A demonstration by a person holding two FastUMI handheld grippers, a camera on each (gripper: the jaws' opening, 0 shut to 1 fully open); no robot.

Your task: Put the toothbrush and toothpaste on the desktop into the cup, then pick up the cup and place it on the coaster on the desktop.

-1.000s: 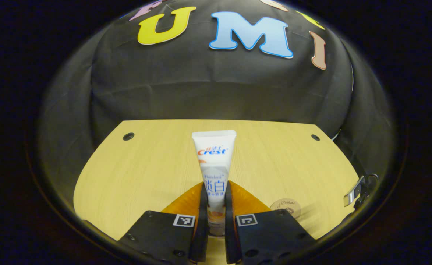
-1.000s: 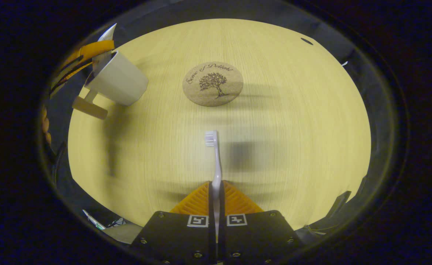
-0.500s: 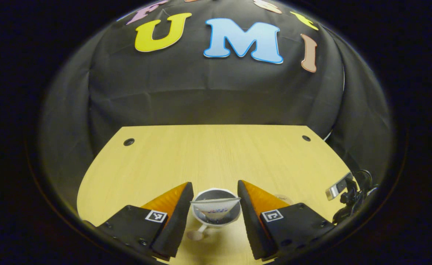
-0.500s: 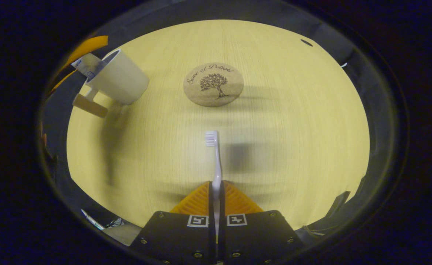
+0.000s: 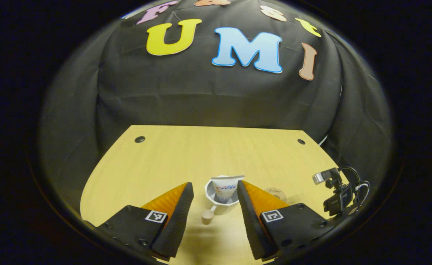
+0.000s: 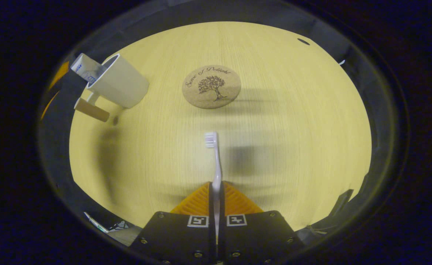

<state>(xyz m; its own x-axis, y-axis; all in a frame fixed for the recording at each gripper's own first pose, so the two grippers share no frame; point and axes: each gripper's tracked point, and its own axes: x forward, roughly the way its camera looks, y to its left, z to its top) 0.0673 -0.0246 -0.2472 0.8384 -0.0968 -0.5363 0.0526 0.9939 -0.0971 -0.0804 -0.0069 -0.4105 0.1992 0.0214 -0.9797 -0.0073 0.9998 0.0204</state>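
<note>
Wooden desktop [image 6: 282, 110], round cork coaster [image 6: 211, 87] bare near its middle, well apart from white cup [image 6: 118, 85] at left edge of right gripper view. Toothpaste tube [image 5: 225, 188] stands inside cup [image 5: 220, 200], flat end poking above rim. Small camera on stand [image 5: 334, 191] at desk's right edge. Left gripper [image 5: 215, 217] spread wide, holding nothing, above cup. Right gripper [image 6: 216, 191] clamped on toothbrush [image 6: 215, 159] handle, bristle head pointing toward coaster, above desk.

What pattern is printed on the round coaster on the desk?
A dark tree with a line of script arched above it, on the tan cork coaster. Best seen in the right gripper view.
</note>
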